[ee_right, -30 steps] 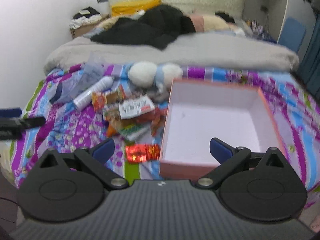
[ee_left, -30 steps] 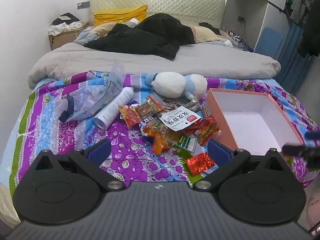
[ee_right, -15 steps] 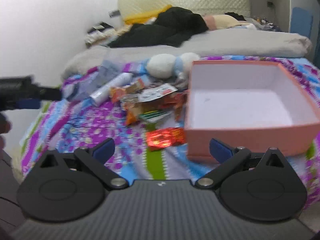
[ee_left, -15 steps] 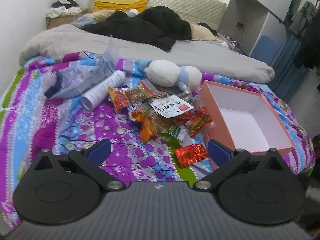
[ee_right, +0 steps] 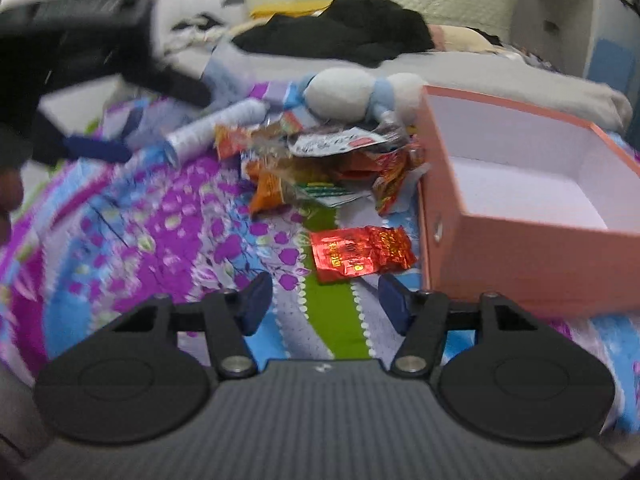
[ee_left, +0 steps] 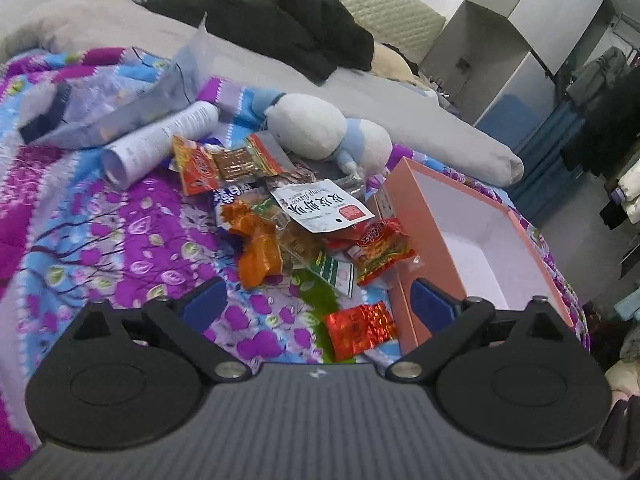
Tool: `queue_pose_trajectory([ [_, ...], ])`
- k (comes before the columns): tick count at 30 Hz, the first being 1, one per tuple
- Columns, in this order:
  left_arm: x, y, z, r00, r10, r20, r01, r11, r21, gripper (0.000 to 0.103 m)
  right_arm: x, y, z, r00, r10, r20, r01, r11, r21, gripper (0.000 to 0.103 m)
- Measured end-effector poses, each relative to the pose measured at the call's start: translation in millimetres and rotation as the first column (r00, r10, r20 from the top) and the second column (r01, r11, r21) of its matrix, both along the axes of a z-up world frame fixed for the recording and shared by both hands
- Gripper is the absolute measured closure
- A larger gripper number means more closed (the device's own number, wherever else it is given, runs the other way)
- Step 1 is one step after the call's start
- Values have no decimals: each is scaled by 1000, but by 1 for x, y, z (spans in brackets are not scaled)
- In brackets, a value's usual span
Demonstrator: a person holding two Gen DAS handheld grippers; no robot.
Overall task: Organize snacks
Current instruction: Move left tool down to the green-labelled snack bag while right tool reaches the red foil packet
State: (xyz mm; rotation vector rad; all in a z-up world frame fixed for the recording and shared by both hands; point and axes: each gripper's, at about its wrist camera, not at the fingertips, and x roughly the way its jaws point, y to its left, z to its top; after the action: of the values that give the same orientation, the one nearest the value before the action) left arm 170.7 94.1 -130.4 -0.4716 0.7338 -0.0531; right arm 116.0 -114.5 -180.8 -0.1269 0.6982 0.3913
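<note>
My bed [ee_left: 132,240] carries a heap of snack packets [ee_left: 304,224] mid-quilt, a pink box [ee_left: 472,240] toward its right edge, a plush toy [ee_left: 320,128], a white tube [ee_left: 160,144].

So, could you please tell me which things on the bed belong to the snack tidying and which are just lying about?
For the job:
- snack pile
- red foil packet
- pink box, nothing inside

Lying about:
- plush toy
- white tube
- black clothes
</note>
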Motion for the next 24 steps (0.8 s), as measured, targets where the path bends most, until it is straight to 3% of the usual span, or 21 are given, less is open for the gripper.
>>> queue_pose_trajectory([
  [11,84,10,-54,999,-8,-51,3,994,-107,25,52,37,-39,998,68,1,-67,985,-158,43],
  [19,124,5,-84,995,-16,-100,-3,983,-185,48,69,63,-63,980,194,42,-170,931,-324,44],
  [24,134,6,-101,987,-7,-162,-28,976,-214,56,67,72,-74,974,216,74,-167,896,-412,61],
])
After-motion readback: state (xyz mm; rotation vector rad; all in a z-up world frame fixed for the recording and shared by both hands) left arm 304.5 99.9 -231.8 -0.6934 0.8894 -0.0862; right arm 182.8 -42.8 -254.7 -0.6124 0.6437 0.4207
